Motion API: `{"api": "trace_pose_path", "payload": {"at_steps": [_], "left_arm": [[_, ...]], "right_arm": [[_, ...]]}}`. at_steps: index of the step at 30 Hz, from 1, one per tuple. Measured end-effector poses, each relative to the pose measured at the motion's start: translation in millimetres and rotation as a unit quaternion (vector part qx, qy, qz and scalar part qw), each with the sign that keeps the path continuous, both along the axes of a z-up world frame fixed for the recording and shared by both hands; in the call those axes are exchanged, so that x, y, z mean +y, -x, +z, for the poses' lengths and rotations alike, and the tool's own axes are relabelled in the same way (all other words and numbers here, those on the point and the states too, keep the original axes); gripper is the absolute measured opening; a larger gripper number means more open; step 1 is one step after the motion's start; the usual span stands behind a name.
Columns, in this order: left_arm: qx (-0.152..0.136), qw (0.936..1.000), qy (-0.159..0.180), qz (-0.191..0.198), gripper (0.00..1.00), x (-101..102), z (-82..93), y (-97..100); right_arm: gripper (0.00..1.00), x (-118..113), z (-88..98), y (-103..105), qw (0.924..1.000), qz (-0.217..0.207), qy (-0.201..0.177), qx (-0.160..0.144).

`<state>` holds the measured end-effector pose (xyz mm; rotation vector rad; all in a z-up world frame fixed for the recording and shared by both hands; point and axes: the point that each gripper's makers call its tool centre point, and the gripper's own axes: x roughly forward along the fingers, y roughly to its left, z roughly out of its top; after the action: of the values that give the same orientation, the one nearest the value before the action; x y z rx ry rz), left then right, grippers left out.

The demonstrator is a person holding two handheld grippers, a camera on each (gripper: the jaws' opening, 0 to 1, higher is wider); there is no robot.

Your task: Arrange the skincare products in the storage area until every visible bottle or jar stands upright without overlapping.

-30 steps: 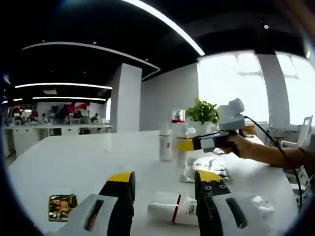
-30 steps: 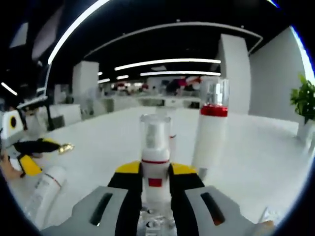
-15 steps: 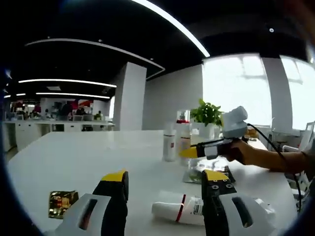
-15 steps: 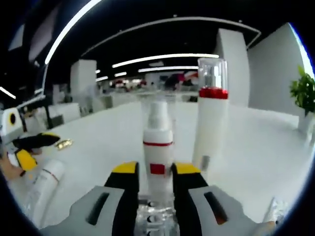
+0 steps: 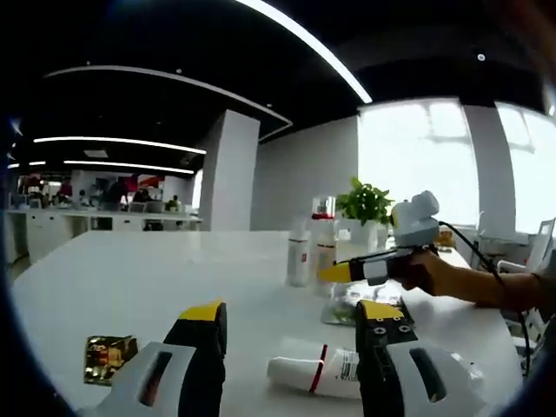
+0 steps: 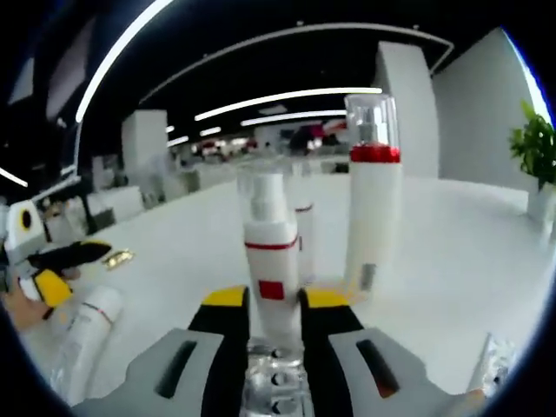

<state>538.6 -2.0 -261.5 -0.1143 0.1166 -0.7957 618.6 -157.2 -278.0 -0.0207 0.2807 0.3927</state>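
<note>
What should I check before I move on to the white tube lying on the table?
1. Small spray bottle upright between the right gripper jaws: ok.
2. Right gripper released from it: cannot tell; the jaws sit close at its base.
3. Tall red-collared bottle upright beside it, no overlap: ok.
4. White tube standing: not ok, it lies on its side on the table.
5. Left gripper open and empty for the pick: ok.
6. Gold packet clear of the tube: ok.
</note>
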Motion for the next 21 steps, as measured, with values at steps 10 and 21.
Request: {"api": "trace_pose_path", "payload": {"at_steps": [10,21], "left_arm": [[0.0,1.0,-0.003,0.001,0.61,-0.6,-1.5,0.9],[0.001,1.0,-0.004,0.001,0.61,-1.3,-3.0,3.6]], "right_arm": [[0.21,1.9,-2.2,-1.3,0.9999,0.004,-0.002,0.014],[0.37,5.2,-1.6,10.9,0.9982,0.032,-0.033,0.039]]}}
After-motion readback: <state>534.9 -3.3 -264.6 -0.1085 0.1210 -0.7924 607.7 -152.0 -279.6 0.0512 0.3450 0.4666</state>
